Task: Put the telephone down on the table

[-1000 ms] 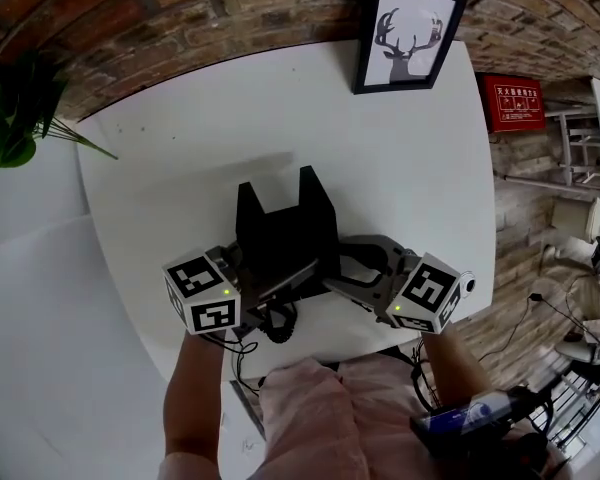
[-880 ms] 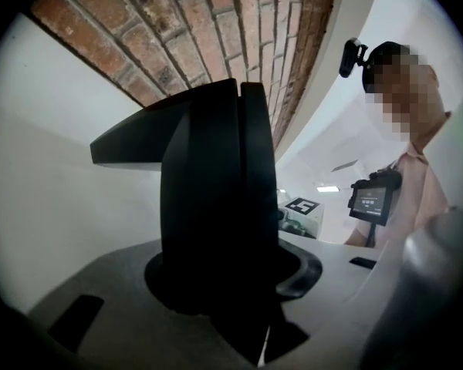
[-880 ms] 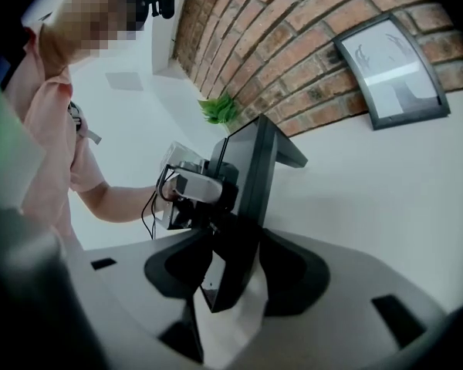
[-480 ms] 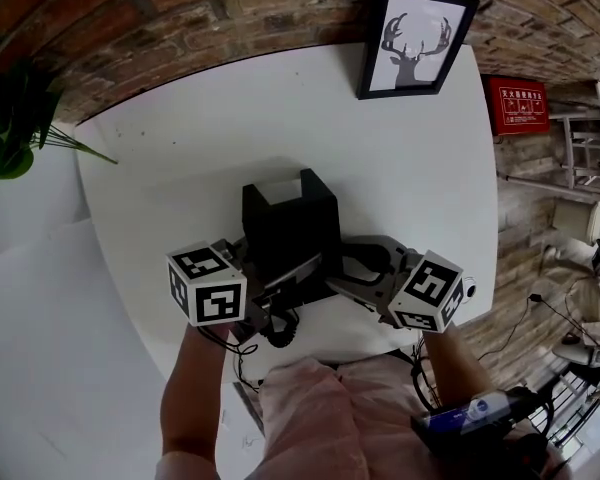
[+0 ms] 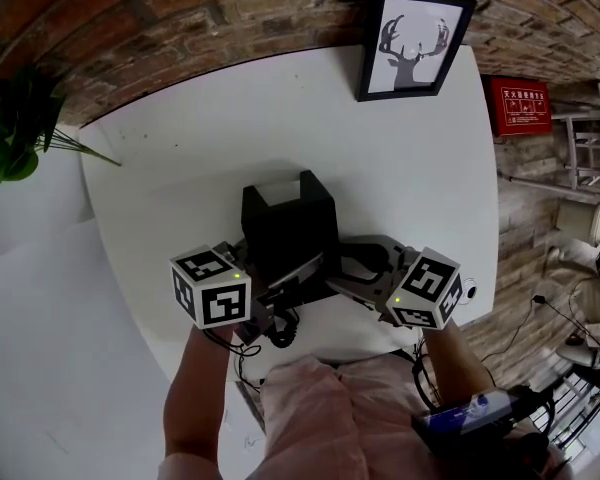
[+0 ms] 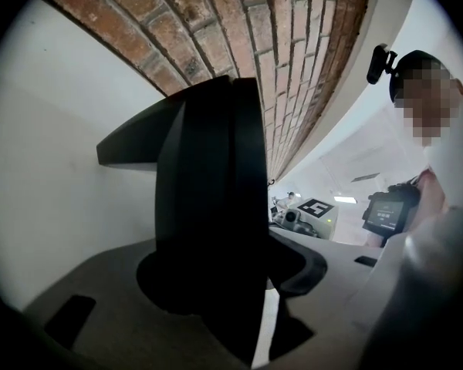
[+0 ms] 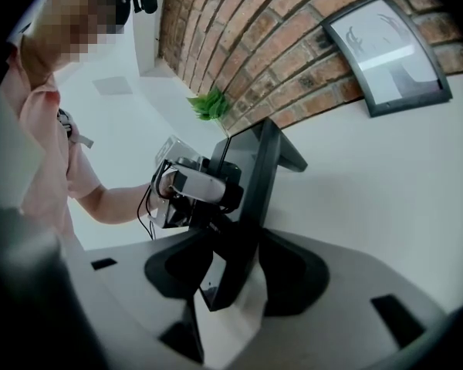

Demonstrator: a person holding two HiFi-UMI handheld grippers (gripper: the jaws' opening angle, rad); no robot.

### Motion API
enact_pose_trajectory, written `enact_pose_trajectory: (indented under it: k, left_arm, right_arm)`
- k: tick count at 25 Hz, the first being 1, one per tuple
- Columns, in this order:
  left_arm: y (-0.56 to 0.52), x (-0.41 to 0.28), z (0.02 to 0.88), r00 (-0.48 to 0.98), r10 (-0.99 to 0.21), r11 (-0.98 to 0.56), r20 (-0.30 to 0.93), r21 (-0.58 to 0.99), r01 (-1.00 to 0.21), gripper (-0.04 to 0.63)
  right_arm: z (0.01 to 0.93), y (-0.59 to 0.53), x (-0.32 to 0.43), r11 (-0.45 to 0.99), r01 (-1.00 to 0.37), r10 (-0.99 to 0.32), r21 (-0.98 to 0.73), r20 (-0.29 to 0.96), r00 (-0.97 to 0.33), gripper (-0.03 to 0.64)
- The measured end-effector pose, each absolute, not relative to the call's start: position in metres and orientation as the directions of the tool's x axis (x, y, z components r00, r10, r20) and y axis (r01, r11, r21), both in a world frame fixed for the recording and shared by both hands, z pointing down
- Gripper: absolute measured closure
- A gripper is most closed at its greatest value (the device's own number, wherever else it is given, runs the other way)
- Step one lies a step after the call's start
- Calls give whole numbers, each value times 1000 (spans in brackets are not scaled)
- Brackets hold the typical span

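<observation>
The black telephone (image 5: 290, 228) stands on the white table (image 5: 400, 168) near its front edge, between both grippers. My left gripper (image 5: 270, 293) reaches in from the left. In the left gripper view the telephone (image 6: 208, 206) fills the space between the jaws of the left gripper (image 6: 239, 284); they are opening, and a pale gap shows beside the right pad. My right gripper (image 5: 345, 273) comes in from the right. In the right gripper view, the right gripper (image 7: 231, 272) is shut on the lower edge of the telephone (image 7: 255, 176), with the left gripper (image 7: 193, 187) visible behind it.
A framed deer picture (image 5: 408, 38) leans against the brick wall at the table's back. A green plant (image 5: 20, 118) is at the far left and a red sign (image 5: 518, 103) hangs on the right. The table's front edge lies just under my grippers.
The telephone has tipped a little, so a pale patch now shows at its top. The left gripper has rolled, its marker cube turning. The right gripper has barely moved.
</observation>
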State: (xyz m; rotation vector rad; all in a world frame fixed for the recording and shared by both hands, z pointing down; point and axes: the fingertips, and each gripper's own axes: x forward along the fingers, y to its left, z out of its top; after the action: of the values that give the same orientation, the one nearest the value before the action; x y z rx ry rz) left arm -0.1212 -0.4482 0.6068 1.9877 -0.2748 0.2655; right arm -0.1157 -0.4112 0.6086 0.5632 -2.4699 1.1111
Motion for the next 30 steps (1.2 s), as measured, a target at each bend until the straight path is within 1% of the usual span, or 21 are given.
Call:
enact_pose_trajectory:
  k: [3,7,10,12,15,16,21,25,28,30]
  left_arm:
    - [-448,-122,609,933,-85,-402,349,845,-352,323]
    - [-450,-127,618,891,-108,-385,441,808,-447,239]
    - [-452,-134,621,856,-140,-401,498,762,-509,236]
    - [-453,-140,620,835,-158,-422,527,728,-540,216]
    - [-451,-145,617,822,-174,-436,542,706,-558,208]
    - [-450,-146,616,819,-182,-434,544,703,-563,198]
    - [-442,-154,605,809,-233,-416,540,697,-585,186]
    - [-434,-168,597,761,-270,-454,590,619,-640,186]
    - [-430,-183,586,714,-334,-461,615,554,-693,186]
    - [-432,-198,569,673,-419,-448,610,505,-737,197]
  right_arm:
    - [608,-411,-117,610,-498,-204,-616,485,-850,425]
    - [608,-411,-118,617,-500,-209,-608,486,-849,430]
    - [608,-411,-118,619,-500,-212,-606,484,-849,433]
    - [609,-412,-118,619,-500,-212,-606,483,-849,433]
    - [609,-411,-118,616,-502,-212,-607,486,-848,429]
    - [609,-412,-118,614,-503,-212,-608,488,-847,426]
    - [608,-413,-119,613,-515,-218,-599,499,-839,416]
    - [598,-418,-117,597,-522,-247,-610,479,-842,412]
    - [584,-423,-111,605,-547,-299,-578,472,-829,410]
    - [569,-430,-105,619,-569,-345,-541,464,-816,410]
